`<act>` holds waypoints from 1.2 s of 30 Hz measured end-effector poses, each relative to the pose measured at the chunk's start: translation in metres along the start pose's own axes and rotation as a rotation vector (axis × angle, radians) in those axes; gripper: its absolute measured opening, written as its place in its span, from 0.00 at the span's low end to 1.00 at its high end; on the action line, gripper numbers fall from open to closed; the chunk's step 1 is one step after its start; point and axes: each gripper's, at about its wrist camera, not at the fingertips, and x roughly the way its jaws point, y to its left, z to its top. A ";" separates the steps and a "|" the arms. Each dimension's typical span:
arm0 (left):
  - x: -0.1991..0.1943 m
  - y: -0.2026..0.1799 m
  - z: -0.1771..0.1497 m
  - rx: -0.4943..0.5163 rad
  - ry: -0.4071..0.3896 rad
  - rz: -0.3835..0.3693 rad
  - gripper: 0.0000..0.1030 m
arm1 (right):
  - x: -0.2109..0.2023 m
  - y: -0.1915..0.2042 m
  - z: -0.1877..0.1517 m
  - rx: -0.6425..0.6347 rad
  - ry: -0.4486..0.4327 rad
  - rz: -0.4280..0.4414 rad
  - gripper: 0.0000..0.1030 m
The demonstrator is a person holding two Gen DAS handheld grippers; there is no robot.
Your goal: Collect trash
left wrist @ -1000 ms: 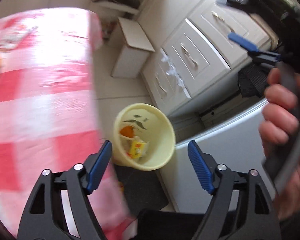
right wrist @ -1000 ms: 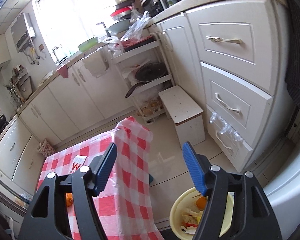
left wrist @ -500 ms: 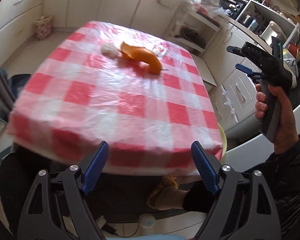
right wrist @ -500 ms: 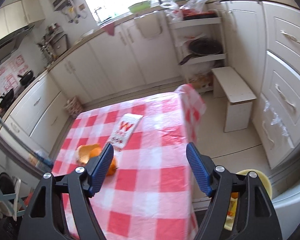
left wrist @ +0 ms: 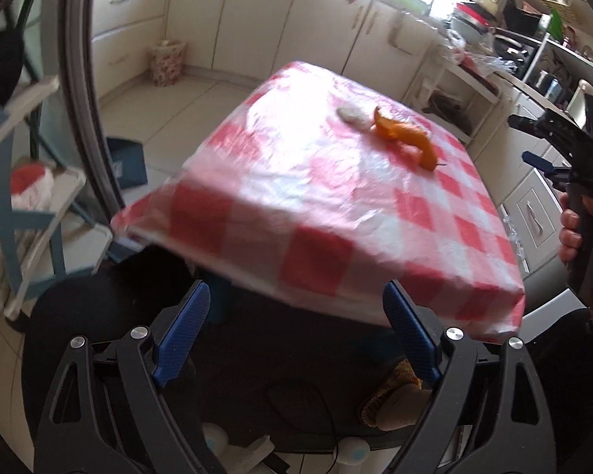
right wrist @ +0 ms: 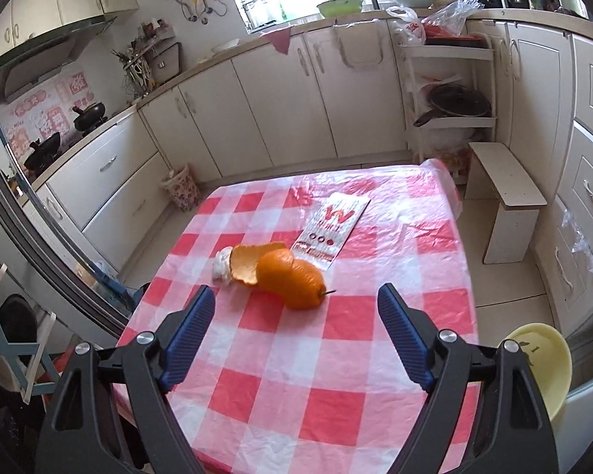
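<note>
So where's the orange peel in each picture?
Left wrist view: the orange peel lies far up the checked tablecloth, right of centre, beside a white wad.
Right wrist view: the peel lies mid-picture, near the table's middle, just ahead of the open jaws.
Shared landmark: the white wad touching the peel.

My right hand-held gripper hangs over the desk, jaws wide apart, nothing btwn them. Orange peel lies mid-desk, touching a white crumpled wad and overlapping a printed wrapper. Yellow bin sits past the desk's right edge.
</note>
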 end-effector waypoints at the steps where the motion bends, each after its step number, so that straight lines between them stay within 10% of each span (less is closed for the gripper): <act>1: 0.002 0.007 -0.002 -0.016 0.007 0.001 0.83 | 0.001 0.002 -0.003 -0.009 0.002 -0.006 0.79; 36: 0.034 0.003 -0.004 -0.053 0.077 0.016 0.83 | 0.021 -0.035 -0.034 0.065 0.099 -0.010 0.81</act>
